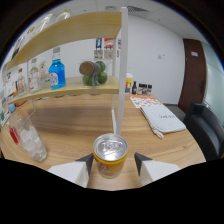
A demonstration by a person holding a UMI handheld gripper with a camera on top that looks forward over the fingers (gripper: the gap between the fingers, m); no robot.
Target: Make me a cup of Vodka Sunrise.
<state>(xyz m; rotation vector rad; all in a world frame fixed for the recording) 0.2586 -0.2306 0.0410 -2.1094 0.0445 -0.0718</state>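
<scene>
Nearest to us sits a yellow can (110,156) w/ a silver top, right between the gripper (114,163) fingers; we see one dark fingertip (86,162) at its left side & the other at its right, both close against the can wall, but we can't tell whether they press on it or leave a thin gap. The can stands upright on the wooden table (75,125), its pull-tab lid facing up. Left of the can, a clear glass (28,137) holds ice cubes & something red; it stands apart from the can. Just behind the can rises a white post (120,75) of a wooden shelf unit (75,89). On the shelf board, beyond the can & to the left, is a blue bottle (57,74) w/ a white cap; closer to the post lies a jar (89,68) next to green round fruit (98,78). Right of the can & further back, a white cloth bag (162,120) lies flat on the table, w/ a printed sheet (145,102) behind it. A few small dark bottles (142,89) stand near the wall behind that. A dark chair (206,127) is at far right of the can.
</scene>
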